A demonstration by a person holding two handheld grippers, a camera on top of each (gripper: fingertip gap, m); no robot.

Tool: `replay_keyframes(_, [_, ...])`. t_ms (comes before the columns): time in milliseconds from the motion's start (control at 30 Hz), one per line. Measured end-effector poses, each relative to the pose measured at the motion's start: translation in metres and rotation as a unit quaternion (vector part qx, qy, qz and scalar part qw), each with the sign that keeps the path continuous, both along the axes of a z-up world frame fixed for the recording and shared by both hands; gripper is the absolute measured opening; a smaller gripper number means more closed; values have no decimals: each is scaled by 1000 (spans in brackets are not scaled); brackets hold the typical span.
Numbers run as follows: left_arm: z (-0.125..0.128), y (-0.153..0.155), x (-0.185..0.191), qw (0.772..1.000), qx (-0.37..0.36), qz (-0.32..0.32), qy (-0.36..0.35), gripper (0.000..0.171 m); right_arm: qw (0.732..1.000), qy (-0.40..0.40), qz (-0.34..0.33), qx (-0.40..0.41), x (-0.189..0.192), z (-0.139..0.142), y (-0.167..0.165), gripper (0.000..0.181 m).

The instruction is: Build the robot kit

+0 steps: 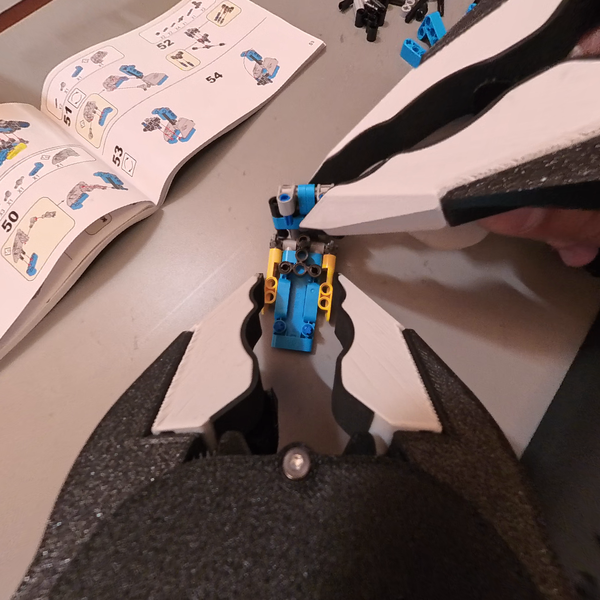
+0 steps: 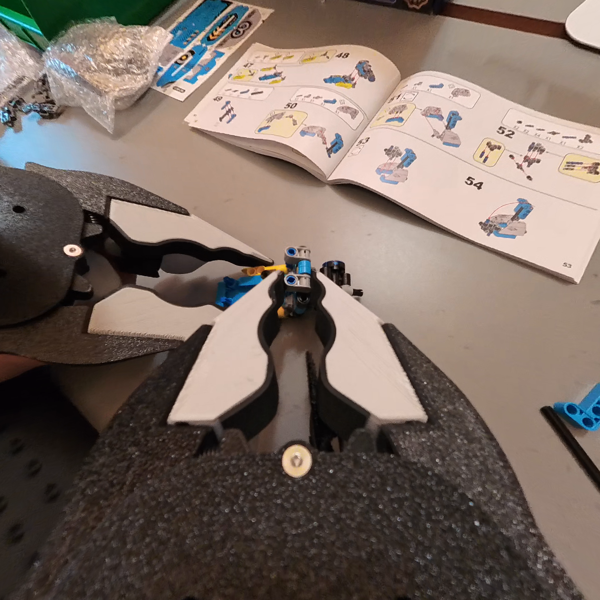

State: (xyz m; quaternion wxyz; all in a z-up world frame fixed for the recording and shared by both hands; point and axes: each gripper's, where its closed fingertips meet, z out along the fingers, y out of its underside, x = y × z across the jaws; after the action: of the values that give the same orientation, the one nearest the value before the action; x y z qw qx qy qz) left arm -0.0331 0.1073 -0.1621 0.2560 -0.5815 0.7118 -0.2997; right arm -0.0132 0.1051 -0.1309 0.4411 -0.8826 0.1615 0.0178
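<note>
A blue and yellow brick model (image 1: 293, 305) lies on the grey table (image 1: 211, 259). My left gripper (image 1: 298, 277) is shut on its sides, with the pads against the yellow side pieces. My right gripper (image 1: 306, 203) comes in from the upper right, shut on a small blue and grey sub-assembly (image 1: 293, 201). This sits against the model's far end, by its black connectors. I cannot tell whether the two are joined. In the right wrist view, my right gripper (image 2: 297, 276) clamps the sub-assembly (image 2: 297, 269), and my left gripper (image 2: 246, 285) holds the model (image 2: 235, 287) from the left.
An open instruction booklet (image 1: 130, 113) (image 2: 422, 146) lies beyond the model. Loose black and blue pieces (image 1: 418, 35) are at the far right. A sticker sheet (image 2: 207, 45), crumpled plastic bags (image 2: 97, 65), a blue piece (image 2: 581, 412) and a black axle (image 2: 571, 444) also lie on the table. The grippers are tip to tip, or close to it. The black axle (image 2: 571, 444) is about equally far from each gripper, around 15 cm.
</note>
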Motion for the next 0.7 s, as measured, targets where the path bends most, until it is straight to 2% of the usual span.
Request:
replay_keyframes(167, [1, 0, 0, 1000, -31, 2, 0, 42, 1000, 20, -4, 14, 0, 3, 1, 15])
replay_keyframes(367, [1, 0, 0, 1000, -26, -2, 0, 42, 997, 61, -8, 40, 1, 8, 2, 15])
replay_keyframes(700, [1, 0, 0, 1000, -14, 0, 1, 42, 999, 28, -3, 29, -2, 8, 5, 14])
